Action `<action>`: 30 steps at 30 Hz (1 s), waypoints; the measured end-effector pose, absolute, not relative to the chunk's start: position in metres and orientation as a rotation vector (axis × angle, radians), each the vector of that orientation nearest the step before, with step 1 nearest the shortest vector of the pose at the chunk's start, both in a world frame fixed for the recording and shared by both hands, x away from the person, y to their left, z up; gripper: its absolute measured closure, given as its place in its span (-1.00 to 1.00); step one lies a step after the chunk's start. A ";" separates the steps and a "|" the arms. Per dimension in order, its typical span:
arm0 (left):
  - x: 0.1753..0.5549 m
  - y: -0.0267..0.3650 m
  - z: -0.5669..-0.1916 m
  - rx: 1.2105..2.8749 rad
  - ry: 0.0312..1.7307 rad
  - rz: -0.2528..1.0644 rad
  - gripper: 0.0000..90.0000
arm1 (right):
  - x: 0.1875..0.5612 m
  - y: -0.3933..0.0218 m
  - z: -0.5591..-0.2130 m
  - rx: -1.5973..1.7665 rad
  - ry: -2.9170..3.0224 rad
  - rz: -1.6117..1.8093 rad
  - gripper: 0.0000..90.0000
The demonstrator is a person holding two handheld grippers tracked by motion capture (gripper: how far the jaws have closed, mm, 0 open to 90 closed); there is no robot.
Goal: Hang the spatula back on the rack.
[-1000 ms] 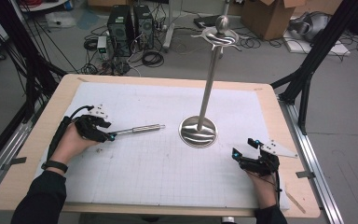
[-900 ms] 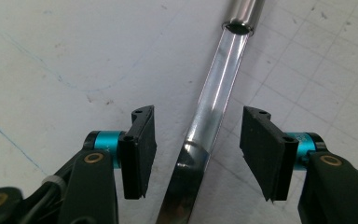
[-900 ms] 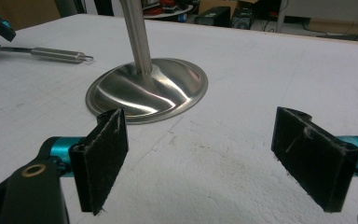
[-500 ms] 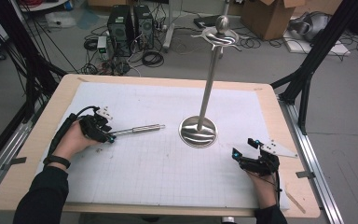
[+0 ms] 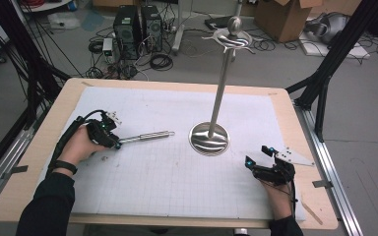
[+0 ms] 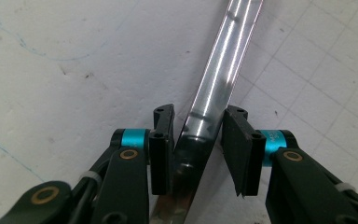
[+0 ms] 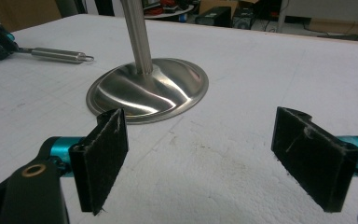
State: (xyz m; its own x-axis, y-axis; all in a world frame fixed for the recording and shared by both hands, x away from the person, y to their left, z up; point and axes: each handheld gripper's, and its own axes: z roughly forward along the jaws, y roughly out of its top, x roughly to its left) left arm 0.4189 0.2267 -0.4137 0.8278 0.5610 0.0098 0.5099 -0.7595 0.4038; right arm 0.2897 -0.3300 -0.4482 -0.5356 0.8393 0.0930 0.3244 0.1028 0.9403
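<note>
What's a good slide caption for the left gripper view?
Left gripper jaws closing around a shiny metal rod lying on the gridded mat.

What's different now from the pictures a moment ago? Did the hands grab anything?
The left gripper has just been closing its jaws around the near end of the shiny metal rod lying on the white gridded mat. One pad touches the rod and the other is a sliver away, so it is not quite clamped. The rod, the tall steel stand with the round base and the open right gripper stayed where they were.
</note>
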 end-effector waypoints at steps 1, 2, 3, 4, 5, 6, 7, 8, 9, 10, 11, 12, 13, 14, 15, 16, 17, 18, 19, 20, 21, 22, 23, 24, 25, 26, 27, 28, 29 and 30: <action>0.419 0.227 -0.414 2.617 0.806 0.180 0.44 | 0.290 -0.330 -0.448 1.134 1.914 1.435 -0.60; 0.419 0.227 -0.414 2.616 0.804 0.177 0.45 | 0.290 -0.330 -0.448 1.134 1.913 1.437 -0.60; 0.419 0.227 -0.414 2.617 0.802 0.175 0.45 | 0.290 -0.330 -0.448 1.135 1.913 1.437 -0.60; 0.420 0.228 -0.414 2.618 0.800 0.172 0.45 | 0.290 -0.330 -0.448 1.132 1.913 1.438 -0.60; 0.420 0.228 -0.414 2.618 0.795 0.170 0.45 | 0.290 -0.330 -0.448 1.134 1.913 1.439 -0.60; 0.420 0.228 -0.414 2.618 0.792 0.167 0.46 | 0.290 -0.330 -0.448 1.134 1.913 1.437 -0.60; 0.421 0.229 -0.414 2.616 0.788 0.165 0.46 | 0.290 -0.330 -0.448 1.134 1.913 1.437 -0.60; 0.421 0.229 -0.414 2.614 0.785 0.161 0.47 | 0.290 -0.330 -0.448 1.134 1.914 1.437 -0.60; 0.421 0.229 -0.414 2.616 0.783 0.162 0.48 | 0.290 -0.330 -0.448 1.135 1.915 1.437 -0.60; 0.420 0.229 -0.414 2.621 0.775 0.161 0.48 | 0.290 -0.330 -0.448 1.135 1.915 1.437 -0.60; 0.420 0.228 -0.414 2.622 0.770 0.165 0.50 | 0.290 -0.330 -0.448 1.135 1.916 1.439 -0.60; 0.420 0.228 -0.414 2.622 0.770 0.165 0.52 | 0.290 -0.330 -0.448 1.135 1.916 1.439 -0.60; 0.420 0.228 -0.413 2.629 0.760 0.163 0.52 | 0.290 -0.330 -0.448 1.132 1.914 1.440 -0.60; 0.419 0.229 -0.413 2.628 0.757 0.157 0.55 | 0.290 -0.330 -0.448 1.134 1.915 1.439 -0.60; 0.419 0.229 -0.413 2.627 0.756 0.155 0.58 | 0.290 -0.330 -0.448 1.136 1.915 1.439 -0.60; 0.419 0.228 -0.413 2.624 0.759 0.153 0.61 | 0.290 -0.330 -0.448 1.134 1.915 1.438 -0.60; 0.419 0.229 -0.412 2.635 0.754 0.152 0.64 | 0.290 -0.330 -0.448 1.135 1.915 1.439 -0.60; 0.419 0.229 -0.413 2.627 0.776 0.145 0.65 | 0.290 -0.330 -0.448 1.136 1.915 1.439 -0.60; 0.419 0.229 -0.413 2.626 0.775 0.142 0.65 | 0.290 -0.330 -0.448 1.131 1.914 1.438 -0.60; 0.419 0.229 -0.412 2.627 0.777 0.145 0.65 | 0.290 -0.330 -0.448 1.132 1.914 1.441 -0.60; 0.419 0.229 -0.412 2.627 0.777 0.145 0.65 | 0.290 -0.330 -0.448 1.132 1.914 1.441 -0.60; 0.419 0.229 -0.412 2.628 0.779 0.146 0.65 | 0.290 -0.330 -0.448 1.134 1.916 1.439 -0.60; 0.419 0.229 -0.412 2.630 0.779 0.146 0.65 | 0.290 -0.330 -0.448 1.136 1.915 1.439 -0.60; 0.419 0.229 -0.412 2.626 0.784 0.141 0.65 | 0.290 -0.330 -0.448 1.135 1.915 1.438 -0.60; 0.419 0.230 -0.412 2.624 0.786 0.137 0.65 | 0.290 -0.330 -0.448 1.135 1.915 1.440 -0.60; 0.419 0.230 -0.412 2.620 0.792 0.133 0.65 | 0.290 -0.330 -0.448 1.131 1.915 1.439 -0.60; 0.419 0.230 -0.412 2.624 0.792 0.136 0.66 | 0.290 -0.330 -0.448 1.135 1.915 1.440 -0.60; 0.418 0.230 -0.411 2.619 0.792 0.141 0.66 | 0.290 -0.330 -0.448 1.128 1.914 1.439 -0.60; 0.417 0.230 -0.410 2.609 0.795 0.144 0.66 | 0.290 -0.330 -0.448 1.129 1.914 1.440 -0.60; 0.416 0.230 -0.409 2.595 0.794 0.146 0.66 | 0.290 -0.330 -0.448 1.128 1.914 1.440 -0.60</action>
State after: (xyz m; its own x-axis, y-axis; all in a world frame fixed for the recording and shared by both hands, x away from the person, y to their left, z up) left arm 0.4159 0.2298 -0.4093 0.8311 0.5557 -0.0221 0.5114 -0.7481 0.4228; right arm 0.2902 -0.3304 -0.4484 -0.5389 0.8372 0.0931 0.3215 0.1023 0.9414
